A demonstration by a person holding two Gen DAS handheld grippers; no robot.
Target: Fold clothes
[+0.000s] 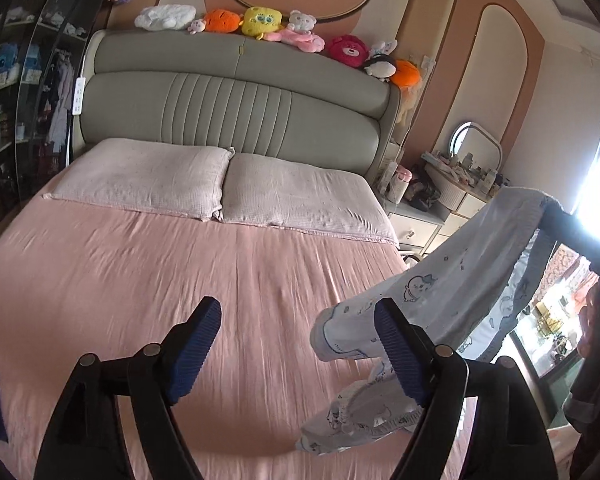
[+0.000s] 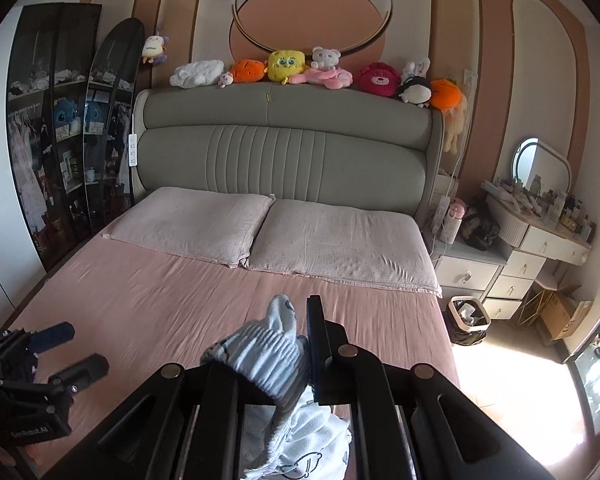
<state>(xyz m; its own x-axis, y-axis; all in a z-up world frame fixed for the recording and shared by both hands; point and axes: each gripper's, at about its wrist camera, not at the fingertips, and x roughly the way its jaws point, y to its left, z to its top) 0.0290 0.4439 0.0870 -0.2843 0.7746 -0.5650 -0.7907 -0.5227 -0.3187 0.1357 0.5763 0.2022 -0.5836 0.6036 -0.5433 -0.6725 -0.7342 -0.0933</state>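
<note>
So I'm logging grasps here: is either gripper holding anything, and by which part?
The right gripper is shut on the pale blue printed garment, pinching its ribbed hem. The left gripper is open, holding nothing.

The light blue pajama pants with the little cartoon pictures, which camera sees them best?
The left wrist view. There the light blue cartoon-print pajama pants hang spread out from the right gripper down onto the pink bedsheet. The right wrist view shows only the bunched ribbed waistband pinched in that gripper.

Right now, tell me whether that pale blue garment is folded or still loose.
Loose, not folded. The right gripper pinches the pale blue garment by its ribbed edge; the rest drapes down onto the bed.
</note>
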